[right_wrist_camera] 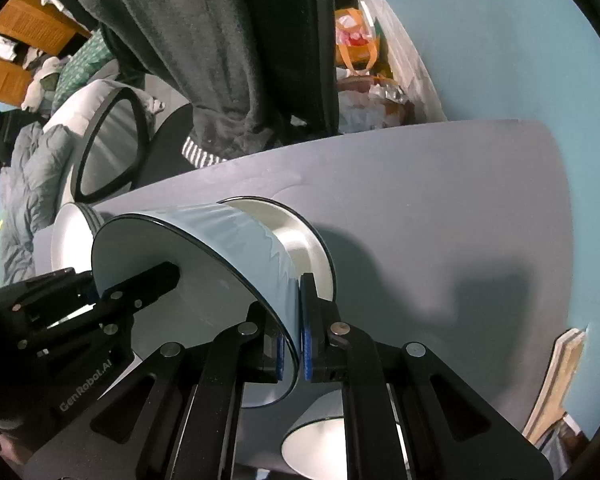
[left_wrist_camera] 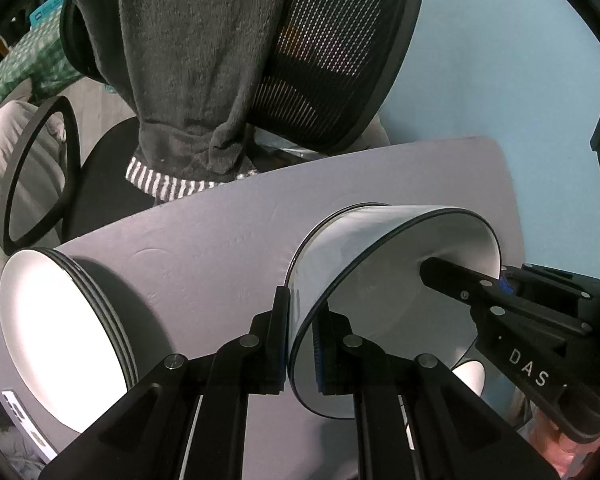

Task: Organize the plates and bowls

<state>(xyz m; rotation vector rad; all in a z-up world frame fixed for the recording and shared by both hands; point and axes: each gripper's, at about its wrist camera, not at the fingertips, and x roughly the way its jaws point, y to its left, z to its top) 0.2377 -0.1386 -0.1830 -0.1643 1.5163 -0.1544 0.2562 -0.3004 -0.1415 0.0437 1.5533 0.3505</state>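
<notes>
A white bowl with a light blue outside and dark rim [left_wrist_camera: 380,300] hangs above the grey table [left_wrist_camera: 204,248]. My left gripper [left_wrist_camera: 300,344] is shut on its near rim, one finger inside and one outside. My right gripper [right_wrist_camera: 294,340] is shut on the opposite rim of the same bowl [right_wrist_camera: 204,280]. Another white dish [right_wrist_camera: 300,240] sits right under or behind the bowl. A stack of white plates [left_wrist_camera: 60,336] with dark rims stands at the table's left; it also shows in the right wrist view [right_wrist_camera: 72,224]. The right gripper's finger [left_wrist_camera: 460,280] reaches into the bowl.
An office chair [left_wrist_camera: 340,60] draped with a dark grey garment [left_wrist_camera: 196,60] stands behind the table. A smaller white bowl [right_wrist_camera: 320,440] sits at the near table edge. A phone [left_wrist_camera: 24,420] lies at the left front corner. A blue wall is at the right.
</notes>
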